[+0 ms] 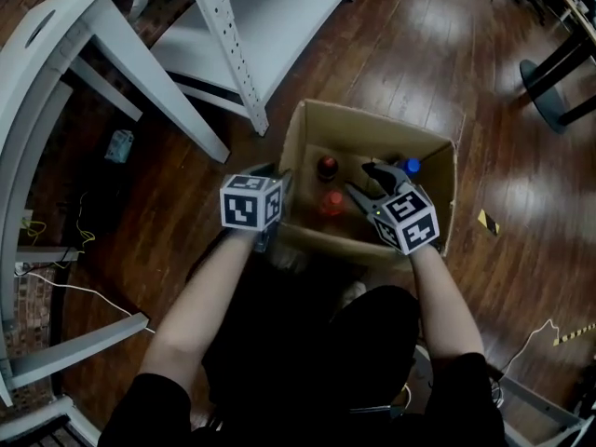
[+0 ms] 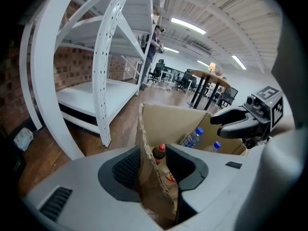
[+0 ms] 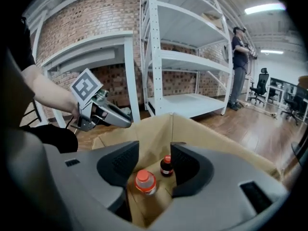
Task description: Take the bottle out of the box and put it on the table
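Note:
An open cardboard box (image 1: 438, 203) stands on the wooden floor. Inside it are a dark bottle with a red cap (image 1: 327, 167), an orange-capped bottle (image 1: 332, 203) and a blue-capped bottle (image 1: 411, 167). My left gripper (image 1: 277, 177) is open at the box's left side; in the left gripper view the box wall (image 2: 154, 186) stands between its jaws. My right gripper (image 1: 358, 179) is open inside the box's mouth. In the right gripper view it hangs above the orange-capped bottle (image 3: 145, 182) and the dark bottle (image 3: 166, 166), holding neither.
White metal shelving (image 1: 233, 45) stands just beyond the box, and a white curved frame (image 1: 47, 54) runs along the left. Cables (image 1: 65, 287) lie on the floor at left. A dark chair base (image 1: 559, 73) is at the far right. A person (image 3: 238, 66) stands far off.

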